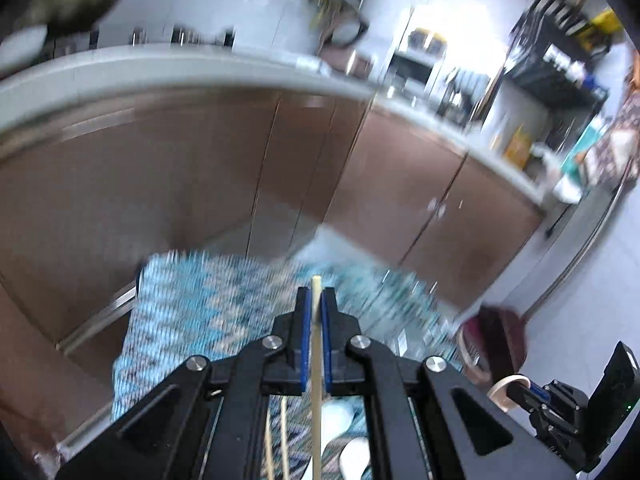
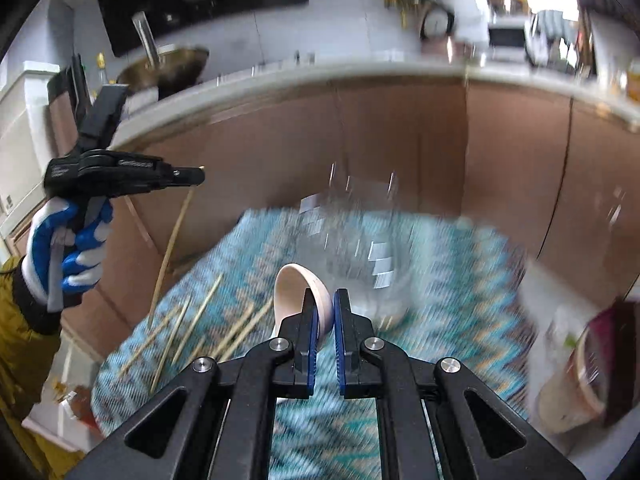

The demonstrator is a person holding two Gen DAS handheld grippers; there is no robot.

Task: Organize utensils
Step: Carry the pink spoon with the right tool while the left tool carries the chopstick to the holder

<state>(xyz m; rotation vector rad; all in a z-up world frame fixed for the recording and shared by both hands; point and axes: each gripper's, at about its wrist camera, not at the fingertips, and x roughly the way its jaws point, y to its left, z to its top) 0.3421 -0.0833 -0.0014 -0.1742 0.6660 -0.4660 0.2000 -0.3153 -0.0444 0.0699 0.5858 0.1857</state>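
1. Kitchen floor setting: blue zigzag mat [image 2: 436, 280] spread under both claws, brown cabinet fronts [image 1: 168, 184] beyond, white countertop [image 1: 168, 66] above them. Both views smeared by motion blur.
2. Nearest in the left wrist view: left gripper [image 1: 316, 300] clamped on a single wooden chopstick [image 1: 316, 344], pinched between the blue pads [image 1: 305, 332], tip poking just past the fingertips, shaft trailing back and down under the claw.
3. Nearest in the right wrist view: right gripper [image 2: 325, 312] closed on the rim of a pale ceramic soup spoon [image 2: 300, 284], bowl standing just ahead and left of the fingertips.
4. Below and left of the right claw: loose chopsticks [image 2: 200, 324] scattered on the mat. Just ahead of it: a clear glass container [image 2: 360, 256], too blurred to detail.
5. Handling, as a judgement: chopstick light, stiff, thin, apt to pivot when pinched near one end; better taken mid-shaft. Spoon heavier, glazed, slippery, chippable; thin rim hold looks marginal, handle safer.
6. Shown only from the right wrist: gloved hand [image 2: 68, 248] carrying the left claw, held chopstick hanging down, scattered sticks, glass container, wok [image 2: 168, 66] on the counter. Shown only from the left wrist: chopstick centred between the pads, shelving far right.
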